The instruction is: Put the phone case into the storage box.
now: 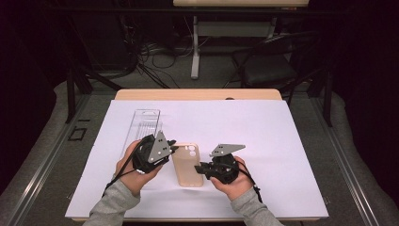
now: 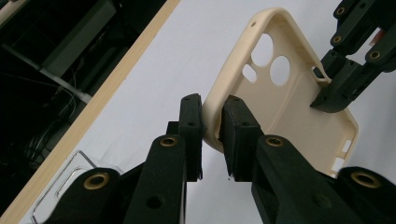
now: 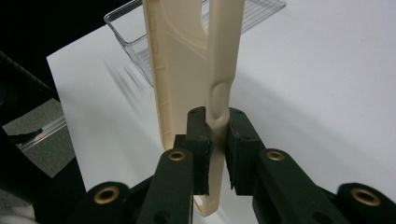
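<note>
A beige phone case [image 1: 187,165] is held between both grippers just above the white sheet, hollow side up, with its camera holes at the far end. My left gripper [image 1: 173,149] is shut on the case's left side wall [image 2: 212,122], near the camera-hole end. My right gripper [image 1: 199,168] is shut on the opposite side wall [image 3: 217,133], beside a button bump. In the left gripper view the case [image 2: 285,100] shows its inside, and the right gripper's jaws [image 2: 334,95] grip its far edge. In the right gripper view the case [image 3: 180,70] stands edge-on.
A clear plastic tray [image 1: 143,127] lies on the white sheet [image 1: 263,127] behind my left hand, also seen as the tray [image 3: 140,44] past the case. The wooden table edge [image 1: 197,94] runs along the far side. A chair [image 1: 270,66] stands beyond it.
</note>
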`<state>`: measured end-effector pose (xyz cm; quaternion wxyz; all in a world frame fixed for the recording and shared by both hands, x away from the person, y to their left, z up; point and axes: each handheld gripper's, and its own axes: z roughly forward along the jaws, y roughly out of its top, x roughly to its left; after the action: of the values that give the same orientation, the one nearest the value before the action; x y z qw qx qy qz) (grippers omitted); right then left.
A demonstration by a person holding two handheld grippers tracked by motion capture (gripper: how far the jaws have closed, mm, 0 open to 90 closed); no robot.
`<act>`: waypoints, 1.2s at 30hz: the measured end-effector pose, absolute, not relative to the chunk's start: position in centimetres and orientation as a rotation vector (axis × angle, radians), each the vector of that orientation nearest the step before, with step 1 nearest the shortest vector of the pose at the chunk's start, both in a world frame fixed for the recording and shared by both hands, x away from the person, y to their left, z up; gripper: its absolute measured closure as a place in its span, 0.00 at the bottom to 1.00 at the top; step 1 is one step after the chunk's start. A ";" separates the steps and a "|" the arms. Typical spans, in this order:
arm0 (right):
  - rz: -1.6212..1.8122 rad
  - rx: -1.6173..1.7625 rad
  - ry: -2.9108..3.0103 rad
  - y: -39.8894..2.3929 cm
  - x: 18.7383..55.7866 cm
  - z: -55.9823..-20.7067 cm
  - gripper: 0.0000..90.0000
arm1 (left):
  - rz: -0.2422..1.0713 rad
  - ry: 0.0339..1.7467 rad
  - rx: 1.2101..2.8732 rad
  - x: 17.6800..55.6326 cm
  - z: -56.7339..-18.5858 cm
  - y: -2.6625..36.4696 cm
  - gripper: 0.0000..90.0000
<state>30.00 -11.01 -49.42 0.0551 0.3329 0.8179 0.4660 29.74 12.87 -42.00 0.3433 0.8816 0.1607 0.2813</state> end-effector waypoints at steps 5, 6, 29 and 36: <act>1.415 1.013 2.485 -11.0 30.0 -49.4 0.90 | 0.717 0.422 2.284 29.9 -42.0 13.0 0.88; 1.416 1.013 2.485 -11.0 30.0 -49.4 0.90 | 0.714 0.423 2.282 29.9 -42.1 13.0 0.88; 1.420 1.013 2.475 -11.1 30.1 -49.4 0.89 | 0.673 0.425 2.268 30.1 -42.0 13.3 0.89; 1.429 1.021 2.469 -11.1 30.2 -49.5 0.89 | 0.671 0.419 2.264 30.1 -42.0 13.4 0.89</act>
<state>30.15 -11.14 -49.51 0.0559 0.3364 0.8136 0.4709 30.11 13.37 -42.04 0.3634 0.8795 0.1628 0.2606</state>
